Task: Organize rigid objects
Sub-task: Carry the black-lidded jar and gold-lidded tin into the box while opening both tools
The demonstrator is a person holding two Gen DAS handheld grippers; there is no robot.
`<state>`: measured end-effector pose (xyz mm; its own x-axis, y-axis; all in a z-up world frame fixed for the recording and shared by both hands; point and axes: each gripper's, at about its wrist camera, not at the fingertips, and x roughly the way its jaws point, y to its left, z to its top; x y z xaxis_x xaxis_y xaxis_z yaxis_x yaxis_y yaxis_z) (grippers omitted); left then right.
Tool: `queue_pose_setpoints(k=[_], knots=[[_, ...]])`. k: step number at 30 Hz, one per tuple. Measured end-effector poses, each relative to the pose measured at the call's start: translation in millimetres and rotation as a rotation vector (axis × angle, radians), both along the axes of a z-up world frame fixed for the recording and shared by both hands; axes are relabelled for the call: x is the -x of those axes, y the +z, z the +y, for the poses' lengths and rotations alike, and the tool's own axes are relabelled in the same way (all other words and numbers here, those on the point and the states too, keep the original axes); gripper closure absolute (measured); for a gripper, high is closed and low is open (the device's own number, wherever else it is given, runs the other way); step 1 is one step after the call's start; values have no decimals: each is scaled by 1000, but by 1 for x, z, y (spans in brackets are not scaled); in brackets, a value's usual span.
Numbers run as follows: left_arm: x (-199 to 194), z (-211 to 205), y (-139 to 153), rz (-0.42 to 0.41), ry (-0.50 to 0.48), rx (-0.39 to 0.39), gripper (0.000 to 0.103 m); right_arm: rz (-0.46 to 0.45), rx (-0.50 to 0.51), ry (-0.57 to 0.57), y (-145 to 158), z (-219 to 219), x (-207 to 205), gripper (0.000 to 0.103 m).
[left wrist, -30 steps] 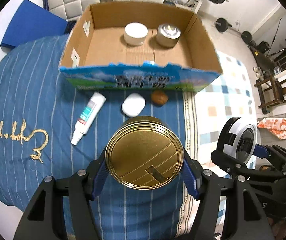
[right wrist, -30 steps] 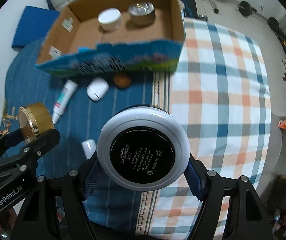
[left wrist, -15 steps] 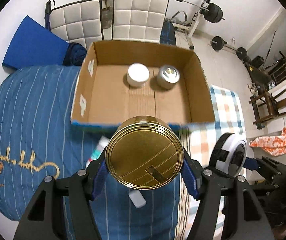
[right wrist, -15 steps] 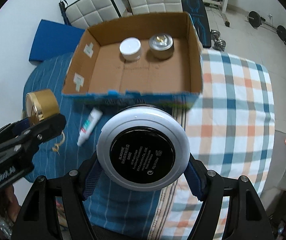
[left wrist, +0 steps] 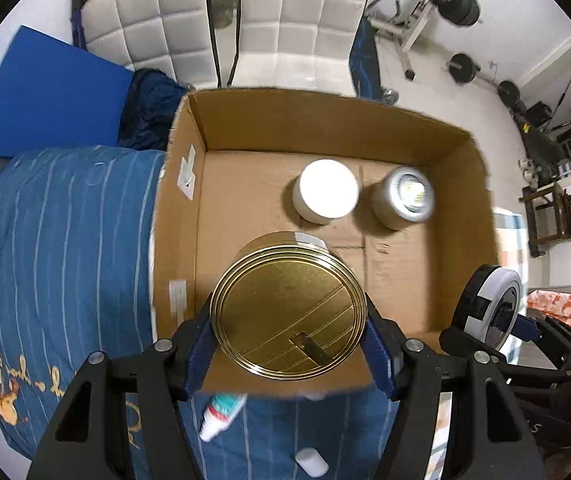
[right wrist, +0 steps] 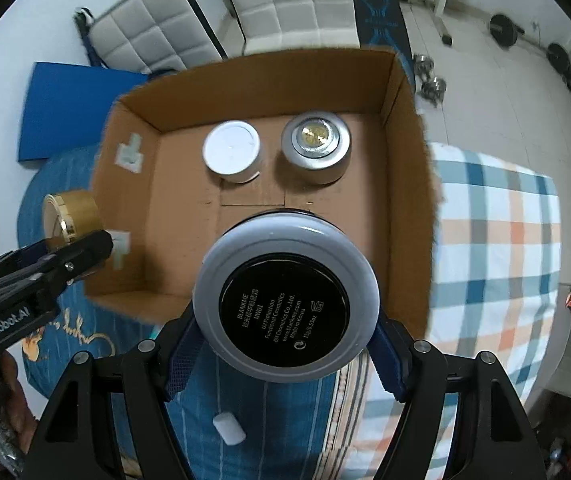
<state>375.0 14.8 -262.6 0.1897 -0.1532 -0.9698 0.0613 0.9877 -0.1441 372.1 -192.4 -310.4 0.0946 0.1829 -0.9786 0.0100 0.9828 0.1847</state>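
My left gripper (left wrist: 287,344) is shut on a round gold tin (left wrist: 287,312), hanging over the near left part of the open cardboard box (left wrist: 481,216). My right gripper (right wrist: 285,344) is shut on a white-rimmed black compact (right wrist: 285,296) above the box's (right wrist: 409,152) near edge. Inside the box, at the back, stand a white jar (left wrist: 327,190) and a silver puck light (left wrist: 405,196). The compact (left wrist: 493,308) shows at the right of the left wrist view, and the gold tin (right wrist: 73,216) at the left of the right wrist view.
A white tube (left wrist: 221,416) and a small white case (left wrist: 311,462) lie on the blue striped blanket (left wrist: 57,240) in front of the box. A checked blanket (right wrist: 493,248) lies to the right. White padded chairs (left wrist: 277,16) and gym weights (left wrist: 461,68) stand beyond.
Both grippers have carried their loads forward from above the blanket to above the box. The tube and the white case have slipped to the bottom of the views.
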Motion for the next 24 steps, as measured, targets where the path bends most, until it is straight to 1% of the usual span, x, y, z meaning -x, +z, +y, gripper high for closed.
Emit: queue_pose_setpoints(k=[6,10,12,15,16,19,24], knots=[[-55,0,-61,130,-10,-51,41,126,42,-28,-62,2,-47,27],[-81,4,-92,201,0,-64,41,189,77,-39,-92,2,-66,27],[-91,5,-102,216,2,-87,41,215,91,-39,-103,2,-73,27],[-103,1,-113,238,-13,-91,40,246,101,-39,-117,2,-81,27],[-107,-1,-115,240,-19,-106,40,252,109,-40,-120,3,-83,27],[-116,-5,-122,244,-23,-137,40,270,134,-32,-129,6,-89,27],[-127,-8,-131,264,-27,-155,40,292,155,-20,-138,11,-93,27]])
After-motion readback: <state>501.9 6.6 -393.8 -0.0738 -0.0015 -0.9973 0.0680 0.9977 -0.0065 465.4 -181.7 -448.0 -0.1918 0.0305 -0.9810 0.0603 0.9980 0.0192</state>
